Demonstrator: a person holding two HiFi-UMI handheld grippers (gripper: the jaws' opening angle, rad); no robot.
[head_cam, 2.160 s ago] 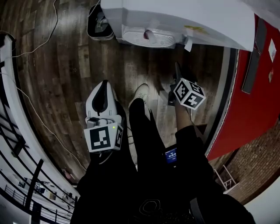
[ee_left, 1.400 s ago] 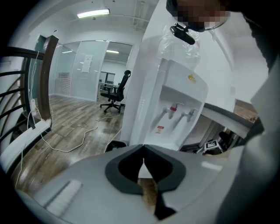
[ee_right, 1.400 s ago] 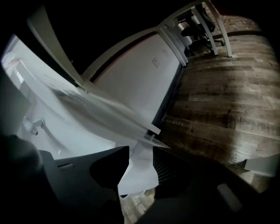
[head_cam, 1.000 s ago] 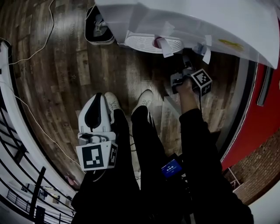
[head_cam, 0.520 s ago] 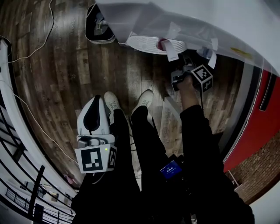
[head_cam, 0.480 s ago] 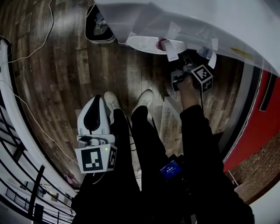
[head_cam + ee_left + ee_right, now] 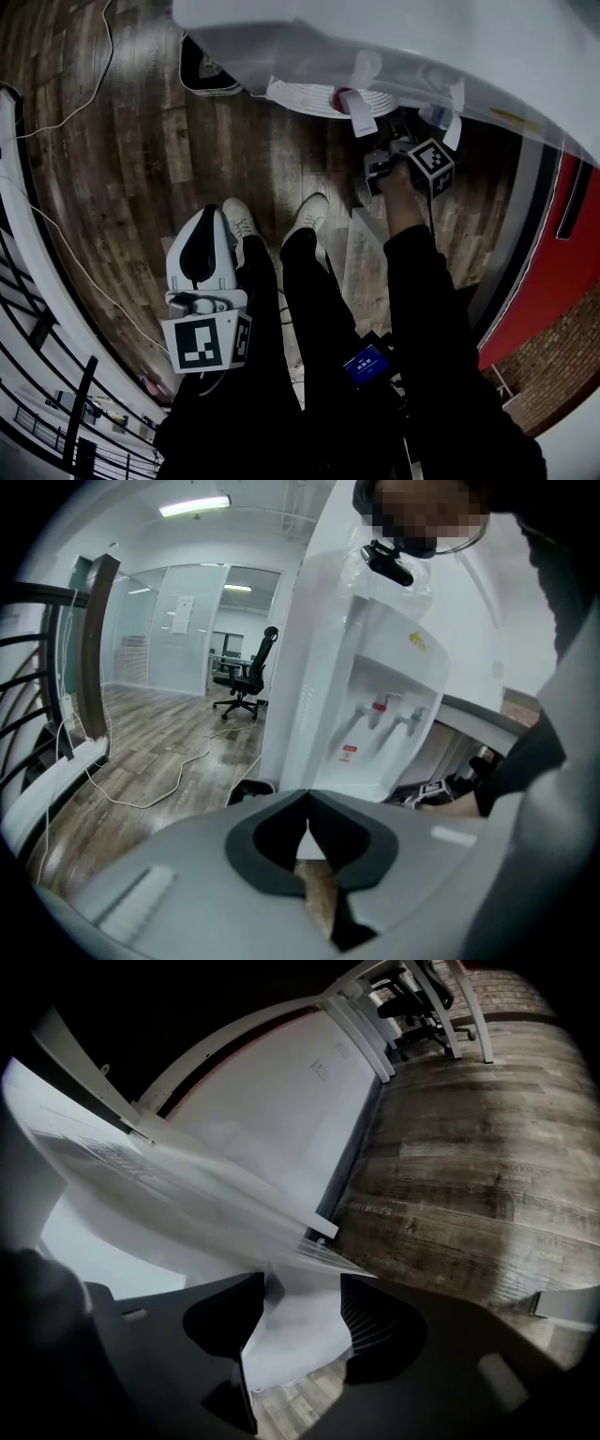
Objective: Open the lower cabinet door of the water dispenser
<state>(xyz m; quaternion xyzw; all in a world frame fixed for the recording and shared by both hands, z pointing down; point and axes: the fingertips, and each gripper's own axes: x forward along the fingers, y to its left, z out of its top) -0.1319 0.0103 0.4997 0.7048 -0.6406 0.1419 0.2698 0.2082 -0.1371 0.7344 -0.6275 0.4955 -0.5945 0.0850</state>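
Since the earliest frame the right claw (image 7: 302, 1281) has reached the front of the water dispenser (image 7: 403, 37). Its jaws have just been opening and stand apart astride the white edge of the lower cabinet door (image 7: 295, 1335), not pinching it. The left claw (image 7: 307, 797), closed and empty, hangs back. Gripping and pulling apparently remain.

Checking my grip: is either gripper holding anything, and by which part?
Left gripper: nothing, jaws together. Right gripper: edge of white cabinet door between jaws that have just been opening; whether gripped, cannot tell.
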